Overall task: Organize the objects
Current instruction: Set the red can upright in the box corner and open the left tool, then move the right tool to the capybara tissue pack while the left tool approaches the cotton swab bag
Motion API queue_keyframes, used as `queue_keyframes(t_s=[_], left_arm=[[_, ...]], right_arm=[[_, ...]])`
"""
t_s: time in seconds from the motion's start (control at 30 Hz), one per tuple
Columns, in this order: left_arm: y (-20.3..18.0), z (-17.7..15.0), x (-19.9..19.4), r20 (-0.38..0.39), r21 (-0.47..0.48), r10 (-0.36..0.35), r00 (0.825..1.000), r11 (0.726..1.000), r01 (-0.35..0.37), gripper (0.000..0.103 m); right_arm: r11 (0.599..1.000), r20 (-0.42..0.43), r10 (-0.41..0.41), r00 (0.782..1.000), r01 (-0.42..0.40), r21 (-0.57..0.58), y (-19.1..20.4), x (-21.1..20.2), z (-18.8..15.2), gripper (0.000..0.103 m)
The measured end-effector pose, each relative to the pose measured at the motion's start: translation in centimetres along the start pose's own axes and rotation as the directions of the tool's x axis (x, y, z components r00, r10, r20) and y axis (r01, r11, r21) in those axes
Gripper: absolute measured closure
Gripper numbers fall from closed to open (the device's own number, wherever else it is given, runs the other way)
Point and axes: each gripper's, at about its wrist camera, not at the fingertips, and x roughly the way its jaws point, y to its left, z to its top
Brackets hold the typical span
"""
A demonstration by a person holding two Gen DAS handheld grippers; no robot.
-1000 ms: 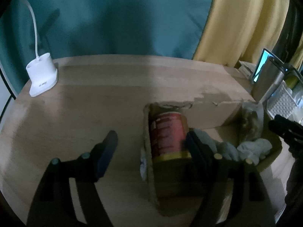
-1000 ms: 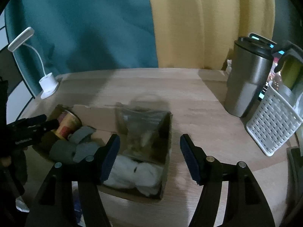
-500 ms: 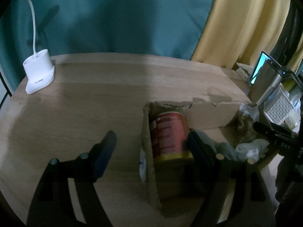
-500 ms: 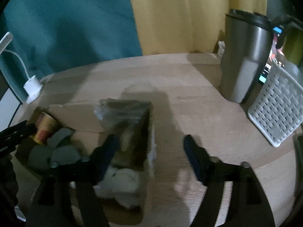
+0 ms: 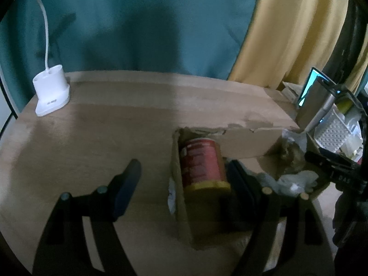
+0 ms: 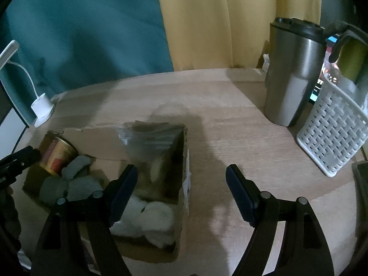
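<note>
straddling the walls of the torn brown cardboard box [image 6: 184,151] at both ends, so the main risk is to the largest item: the box is light and ragged-edged, and a finger catching a wall would likely drag or tip it across the pale wooden worktop [image 6: 241,138]. the tall brushed-steel tumbler with black lid [image 6: 292,73] and the white woven plastic basket [image 6: 333,138] stand well apart to the right; a wide swing of the right arm could knock the tumbler, judged unlikely from here. the clear plastic bag of brownish contents [image 6: 151,142] leans in the right end of the box and looks slippery and slack; a pinch may take film only. white soft bundles [image 6: 149,218] and grey rolled cloths [image 6: 69,181] would probably compress and snag on a finger. the red-and-gold labelled can [image 5: 200,163] lies on its side at the left end and could roll if nudged. the white lamp base with cable [image 5: 51,94] sits far off at the worktop's back-left corner.

pose: left hand-held gripper [image 5: 181,184] low, pointing forward, fingers spread wide, one finger outside the box's left wall and one inside beside the can, pinching nothing. right hand-held gripper [image 6: 181,191] likewise spread and empty, left finger over the box contents, right finger above bare worktop outside the right wall.
</note>
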Motion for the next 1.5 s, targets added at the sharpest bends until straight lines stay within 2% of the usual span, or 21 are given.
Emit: queue_keyframes(t_s=[0.73, 1.5], left_arm=[[-1.4, -1.9, -3.9, 0.039, 0.023, -0.031, 0.999, 0.999, 0.030, 0.024], [-2.3, -3.8, -6.3, 0.050, 0.048, -0.054, 0.997, 0.997, 0.052, 0.024]], right_arm=[[0.999, 0.034, 0.014, 0.999, -0.013, -0.035, 1.7, -4.2, -1.9, 0.022], [0.999, 0.045, 0.020, 0.999, -0.018, -0.050, 3.0, -6.3, -4.0, 0.021]])
